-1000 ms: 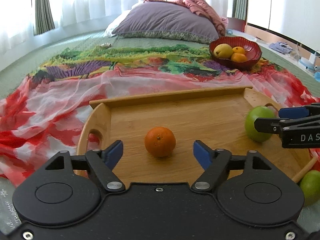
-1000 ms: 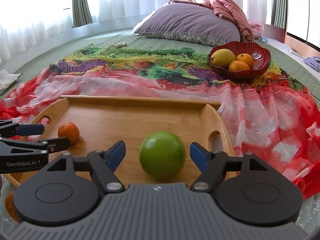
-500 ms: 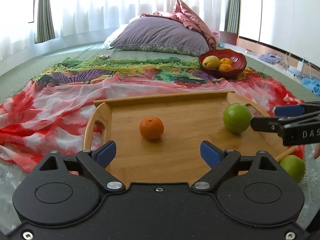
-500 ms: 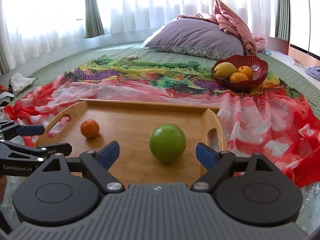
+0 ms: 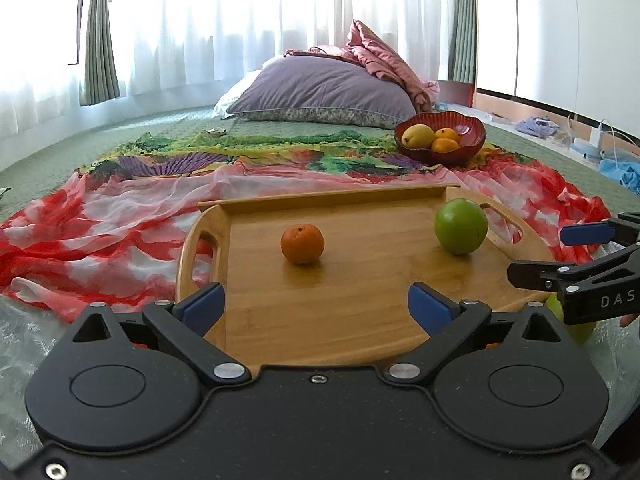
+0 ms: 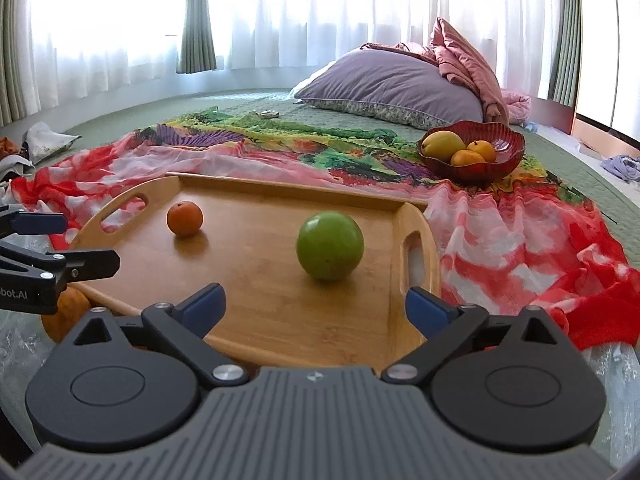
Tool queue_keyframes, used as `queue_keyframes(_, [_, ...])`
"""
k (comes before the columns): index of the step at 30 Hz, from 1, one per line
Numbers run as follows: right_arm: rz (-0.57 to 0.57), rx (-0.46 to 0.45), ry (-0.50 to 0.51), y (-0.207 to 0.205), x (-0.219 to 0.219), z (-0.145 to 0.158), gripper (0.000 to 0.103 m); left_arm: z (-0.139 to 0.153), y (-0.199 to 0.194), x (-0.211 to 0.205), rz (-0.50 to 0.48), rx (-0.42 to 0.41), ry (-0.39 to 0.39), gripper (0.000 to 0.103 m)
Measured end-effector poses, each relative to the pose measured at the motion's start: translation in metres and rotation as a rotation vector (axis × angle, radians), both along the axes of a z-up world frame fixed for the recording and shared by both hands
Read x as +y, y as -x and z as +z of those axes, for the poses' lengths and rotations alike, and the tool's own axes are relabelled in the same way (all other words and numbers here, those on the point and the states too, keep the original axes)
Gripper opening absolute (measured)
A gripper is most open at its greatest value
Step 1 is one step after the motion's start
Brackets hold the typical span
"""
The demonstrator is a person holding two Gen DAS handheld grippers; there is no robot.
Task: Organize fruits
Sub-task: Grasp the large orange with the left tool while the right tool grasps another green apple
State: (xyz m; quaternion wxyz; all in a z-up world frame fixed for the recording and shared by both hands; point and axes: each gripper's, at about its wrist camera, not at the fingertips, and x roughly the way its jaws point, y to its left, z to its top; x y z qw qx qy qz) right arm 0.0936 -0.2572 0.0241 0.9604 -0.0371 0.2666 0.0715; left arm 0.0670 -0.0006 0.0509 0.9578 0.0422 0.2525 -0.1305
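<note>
Left tongs and right tongs hang over the near edge of the oval bamboo tray w/ cut-out handles; both sets spreading wider, nothing between the blue pads. Small round orange sits on the tray just ahead of the left tongs, untouched. Big round green fruit sits ahead of the right tongs, nr the tray's right handle, also free. Another green fruit off the tray's right end is mostly hidden behind the right tongs' arm. An orange fruit off the left end is partly covered by the left tongs. Far ahead-right, a red wavy glass bowl w/ a yellow fruit and two oranges, on the red floral cloth over the bed.
</note>
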Motion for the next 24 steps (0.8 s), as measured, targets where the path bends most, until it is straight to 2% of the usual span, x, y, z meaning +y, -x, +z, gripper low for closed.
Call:
queue_keyframes(9, [-0.015,-0.009,-0.015,0.020,-0.008,-0.011,0.103,-0.013,0.017,0.006,0.040,-0.036,0.002,0.102])
queue_keyframes(24, [-0.038,0.005,0.003,0.044,-0.012,-0.028,0.103,-0.030,0.036,0.013,0.083,-0.021,0.001,0.103])
